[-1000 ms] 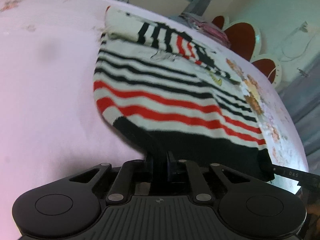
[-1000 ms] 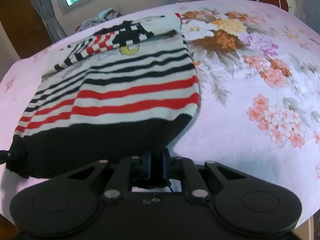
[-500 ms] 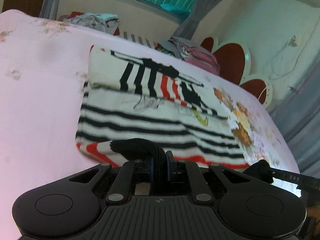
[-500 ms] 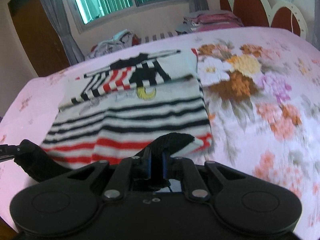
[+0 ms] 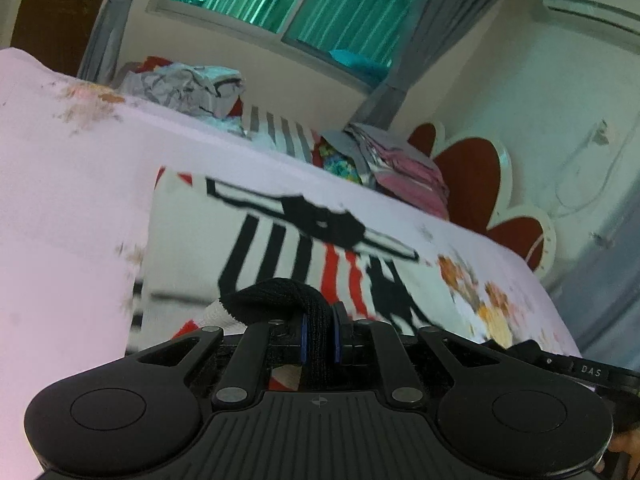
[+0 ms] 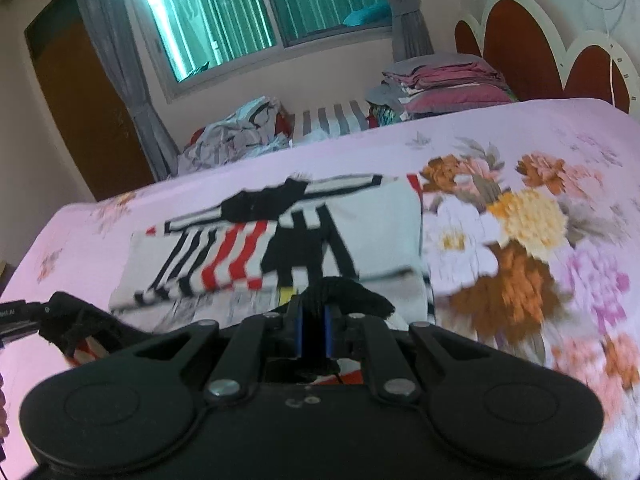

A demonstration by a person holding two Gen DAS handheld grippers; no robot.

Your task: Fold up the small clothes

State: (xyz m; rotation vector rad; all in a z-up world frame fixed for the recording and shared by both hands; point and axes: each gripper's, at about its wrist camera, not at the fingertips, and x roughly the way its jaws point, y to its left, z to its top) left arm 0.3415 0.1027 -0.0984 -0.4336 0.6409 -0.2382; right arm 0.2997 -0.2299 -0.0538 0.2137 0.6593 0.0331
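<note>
Mid-fold: the left hand-held gripper (image 5: 319, 339) and right hand-held gripper (image 6: 313, 332) each clench the black hem of the striped sweater (image 6: 280, 248) on the bed (image 6: 560, 152) (sleeves already folded in); laying the hem down remains.

We log two matte-black units. Left gripper (image 5: 319, 338): ribbed housing w/ small crosshair mark, round side discs, silver screws, blue pads (image 5: 304, 340). Right gripper (image 6: 314, 332): smooth black housing, same discs, screws, blue pads; "DAS" lettering on its side.
</note>
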